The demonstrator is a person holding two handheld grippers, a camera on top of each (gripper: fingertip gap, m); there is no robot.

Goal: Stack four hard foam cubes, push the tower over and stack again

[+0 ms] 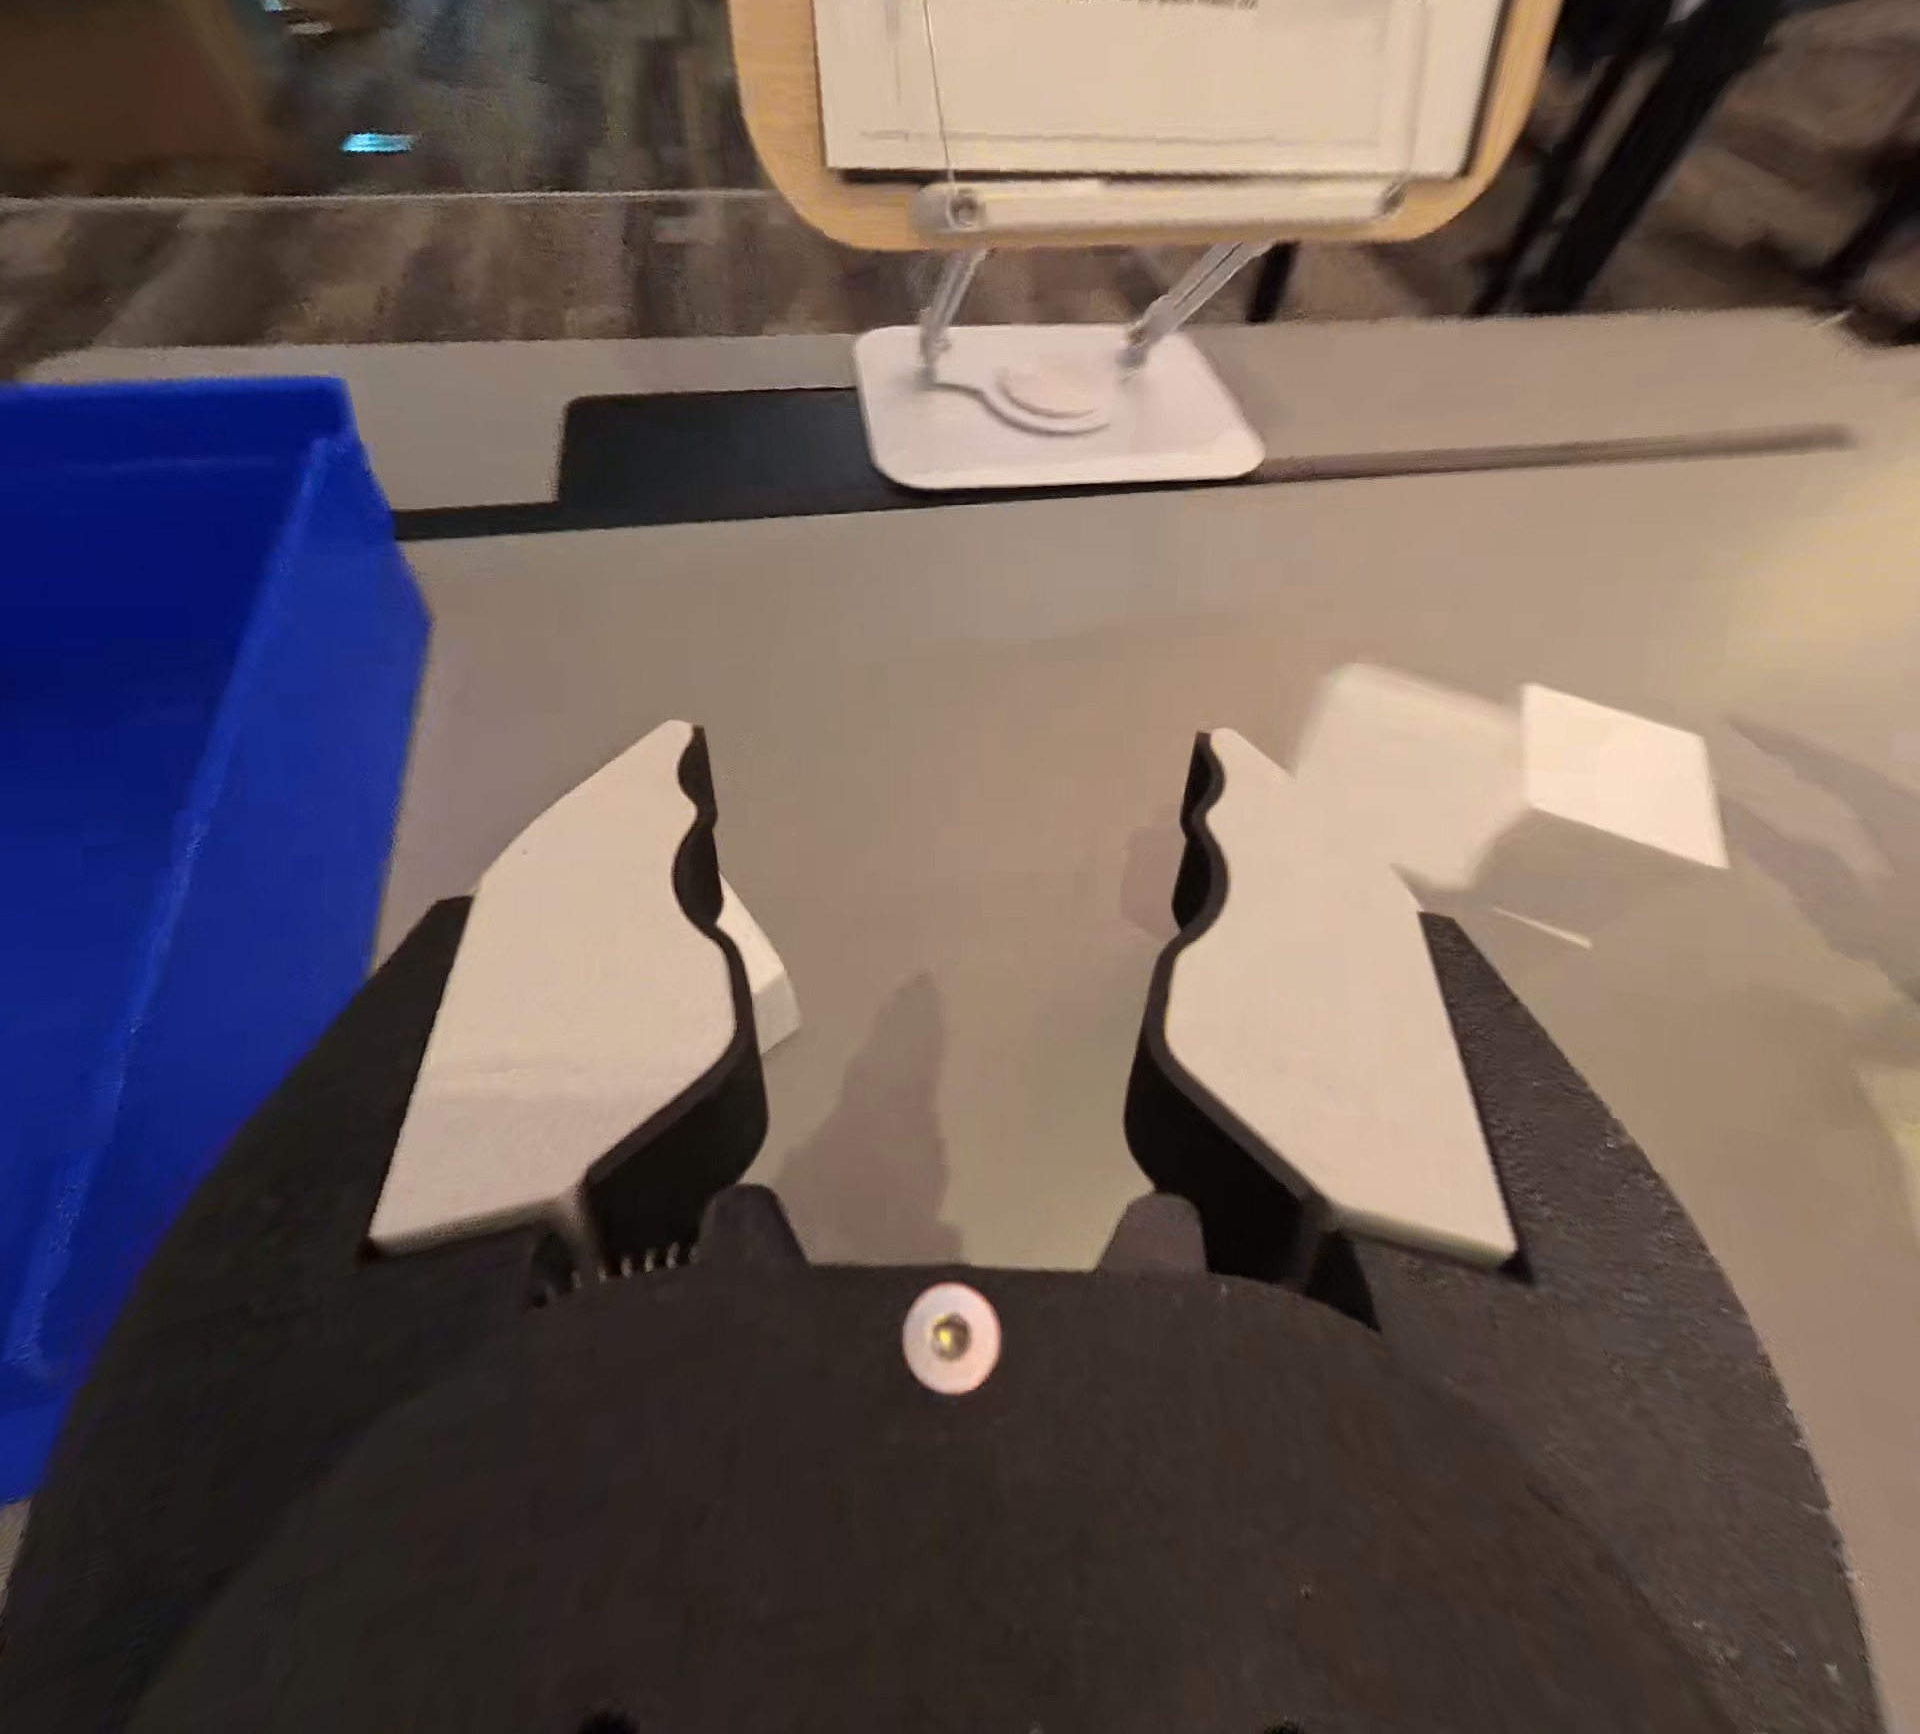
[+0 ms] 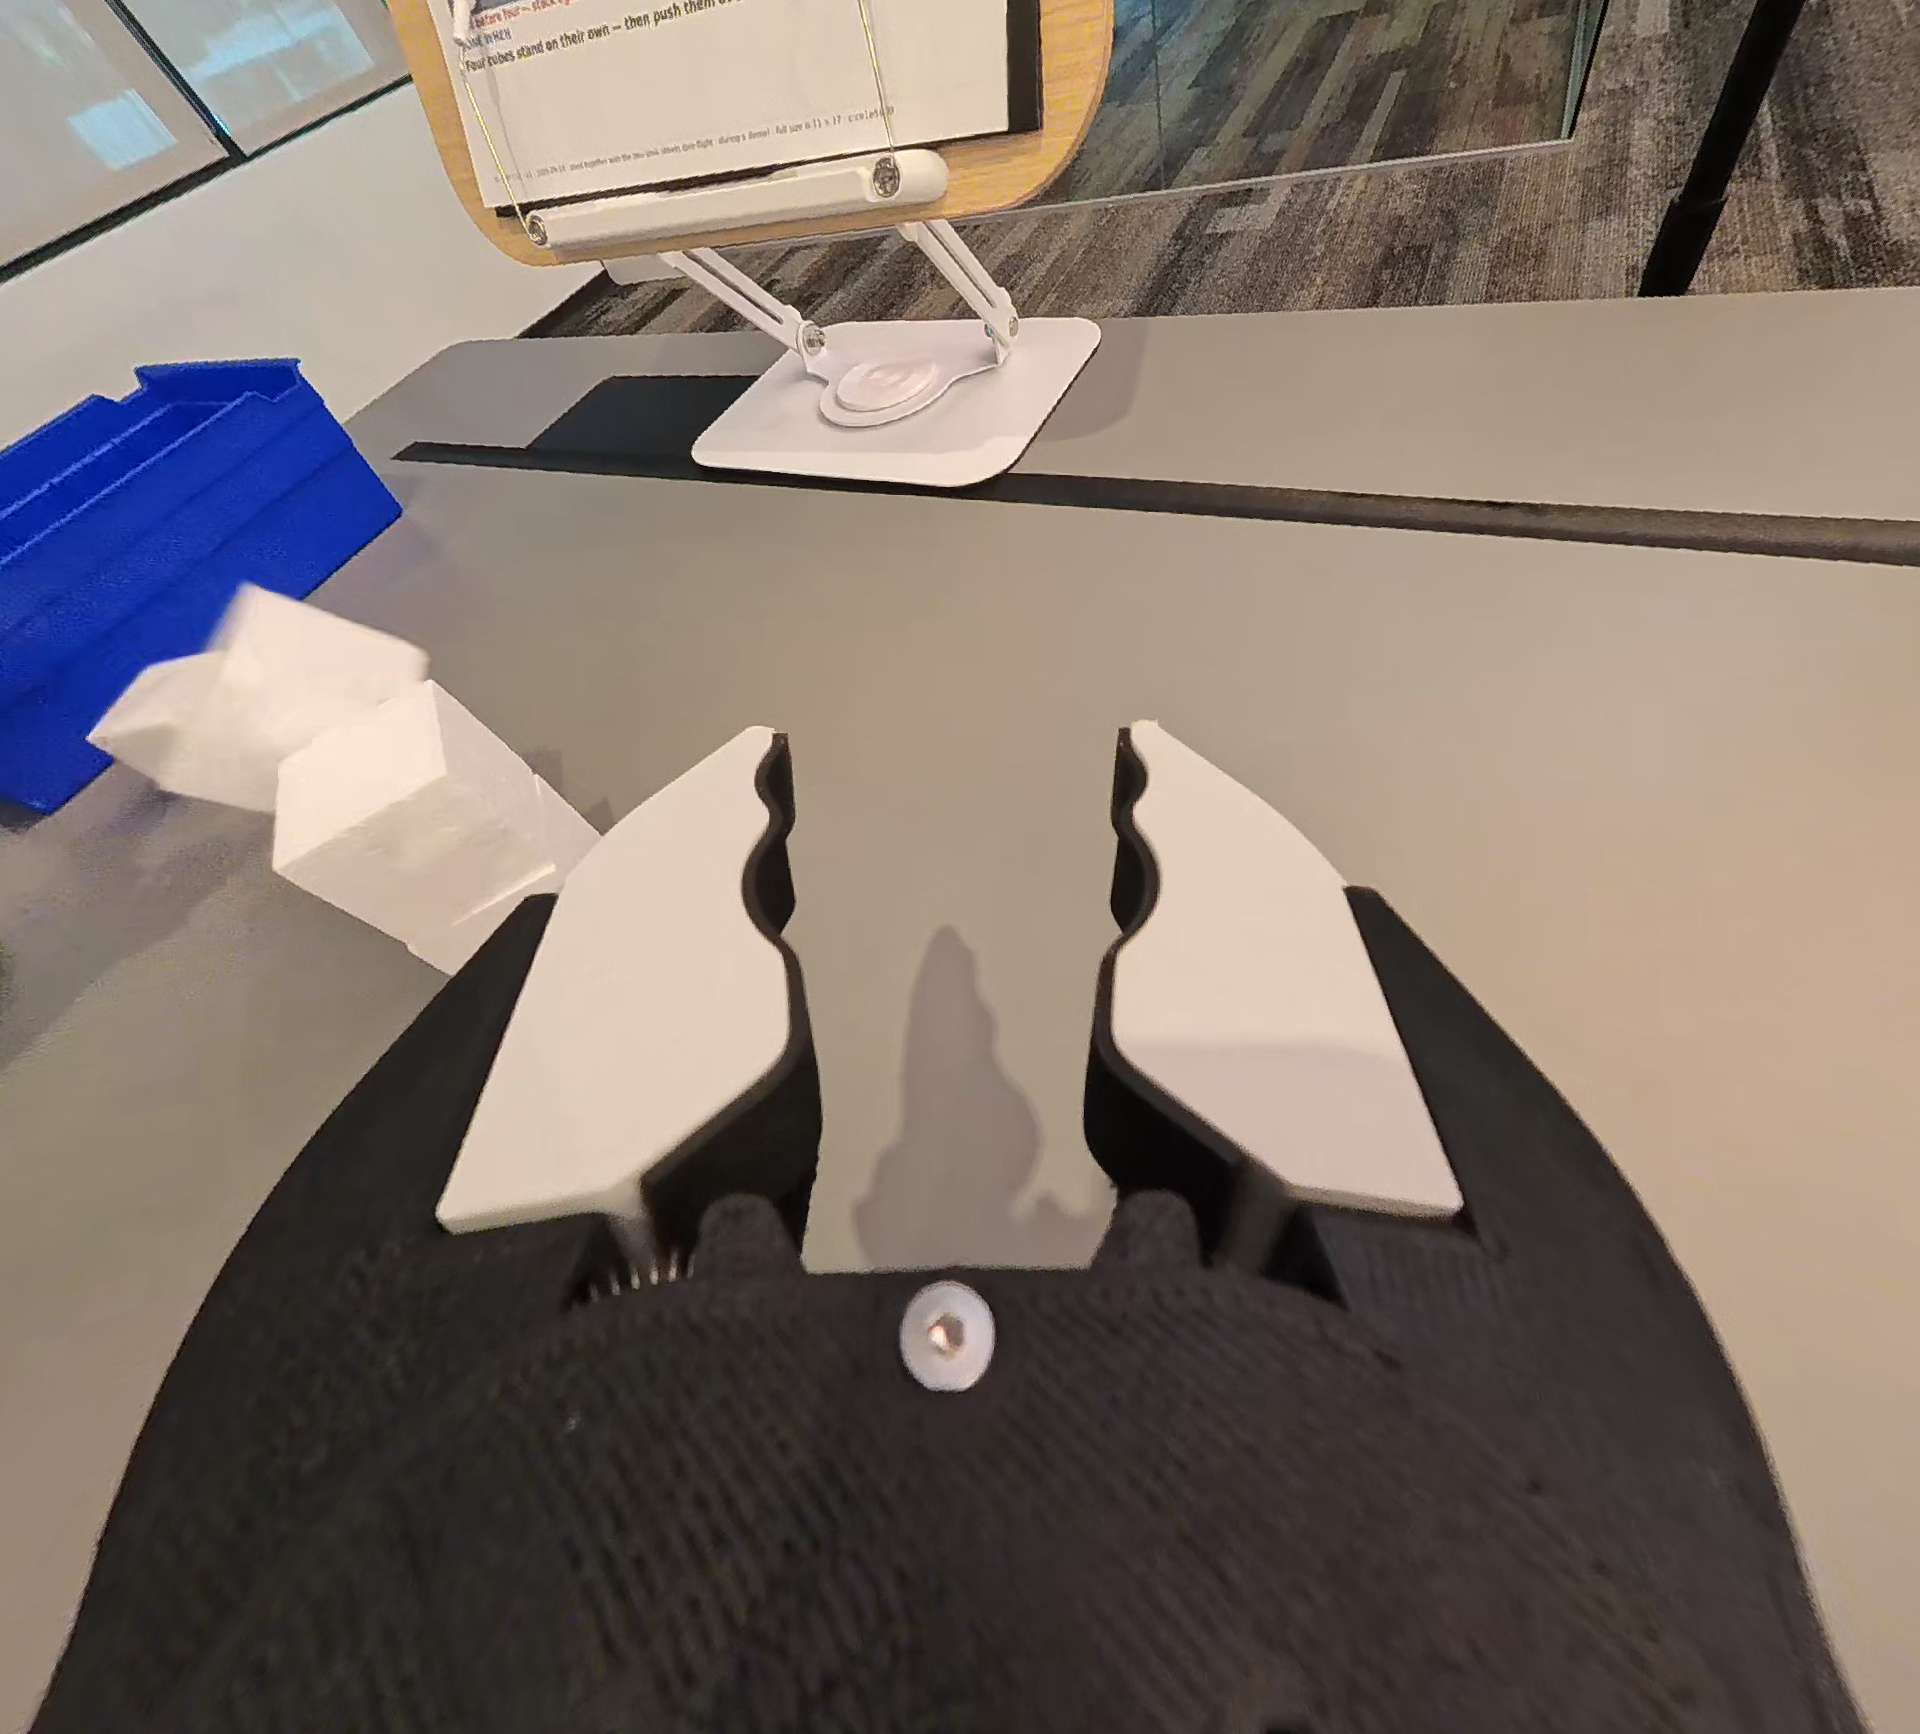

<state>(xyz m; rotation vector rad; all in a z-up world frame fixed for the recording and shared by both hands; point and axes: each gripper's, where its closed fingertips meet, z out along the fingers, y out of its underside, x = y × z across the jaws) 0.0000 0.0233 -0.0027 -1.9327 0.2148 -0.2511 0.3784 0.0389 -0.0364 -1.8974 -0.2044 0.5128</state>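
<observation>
Both claws empty, jaws apart: left gripper (image 1: 951, 749) and right gripper (image 2: 951, 739) hover low over the grey table (image 2: 1351, 697), probably ready to regrasp. White cubes (image 2: 343, 780) lie tumbled and blurred near the blue bin (image 2: 156, 500), between the two claws; count unclear. No tower stands, so restacking looks next; a paper stand (image 2: 894, 406) sits behind
</observation>
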